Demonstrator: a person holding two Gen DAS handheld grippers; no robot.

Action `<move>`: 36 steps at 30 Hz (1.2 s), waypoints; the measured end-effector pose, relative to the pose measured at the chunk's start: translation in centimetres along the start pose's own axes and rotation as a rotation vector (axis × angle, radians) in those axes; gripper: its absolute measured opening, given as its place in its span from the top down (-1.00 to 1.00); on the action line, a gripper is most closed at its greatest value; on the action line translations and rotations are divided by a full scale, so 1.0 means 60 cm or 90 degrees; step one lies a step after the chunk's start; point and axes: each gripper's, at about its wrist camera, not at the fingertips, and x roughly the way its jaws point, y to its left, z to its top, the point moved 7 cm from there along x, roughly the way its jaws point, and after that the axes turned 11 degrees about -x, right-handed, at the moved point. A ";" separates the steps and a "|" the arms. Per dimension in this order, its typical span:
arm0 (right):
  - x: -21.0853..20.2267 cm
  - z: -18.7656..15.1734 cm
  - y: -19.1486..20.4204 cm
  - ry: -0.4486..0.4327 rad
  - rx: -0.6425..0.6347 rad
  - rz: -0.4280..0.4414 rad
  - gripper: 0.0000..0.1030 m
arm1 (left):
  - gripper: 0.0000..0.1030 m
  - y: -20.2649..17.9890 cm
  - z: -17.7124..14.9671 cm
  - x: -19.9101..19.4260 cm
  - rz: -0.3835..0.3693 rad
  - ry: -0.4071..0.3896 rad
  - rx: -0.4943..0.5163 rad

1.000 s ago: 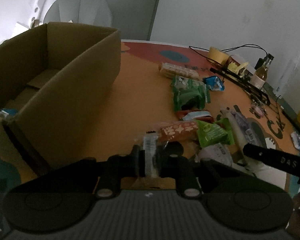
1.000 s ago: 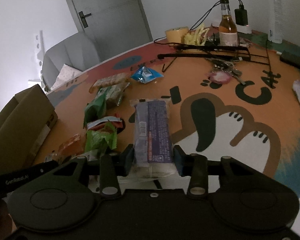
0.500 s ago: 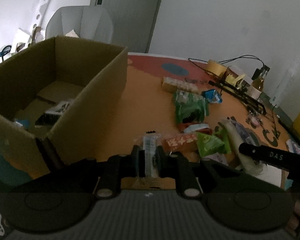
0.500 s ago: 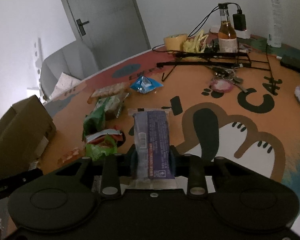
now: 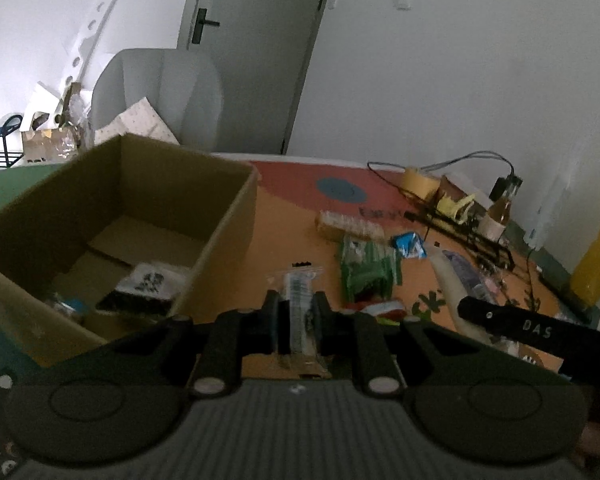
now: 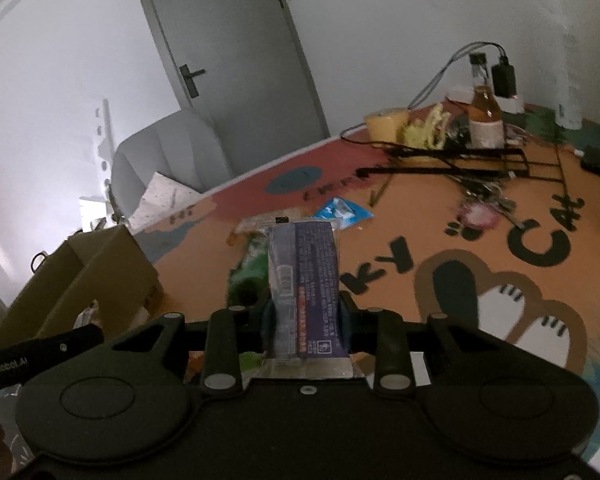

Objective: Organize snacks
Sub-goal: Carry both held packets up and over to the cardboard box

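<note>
My left gripper (image 5: 296,312) is shut on a thin clear snack packet (image 5: 299,292) and holds it in the air just right of the open cardboard box (image 5: 228,216). The box holds a black-and-white packet (image 5: 148,284) and other wrappers. My right gripper (image 6: 304,316) is shut on a purple snack pack (image 6: 304,276), lifted above the table; the box (image 6: 112,272) lies to its left. Loose snacks remain on the orange table (image 5: 284,232): a green bag (image 5: 366,268), a cracker pack (image 5: 350,226), a blue packet (image 5: 410,244).
A black wire rack (image 6: 452,160), tape roll (image 6: 384,126), bottle (image 6: 484,116), keys (image 6: 480,204) and cables crowd the table's far side. A yellow bottle (image 5: 596,256) stands at the right edge. A grey chair (image 5: 160,96) stands behind the box.
Both grippers have risen with their packs. The left one has lifted its thin packet off the table and now looks down into the box. The right one has lifted and swung toward the box.
</note>
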 end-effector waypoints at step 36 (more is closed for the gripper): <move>0.018 0.079 0.223 -0.056 -0.070 0.138 0.44 | 0.69 0.148 0.119 -0.064 0.059 -0.096 -0.071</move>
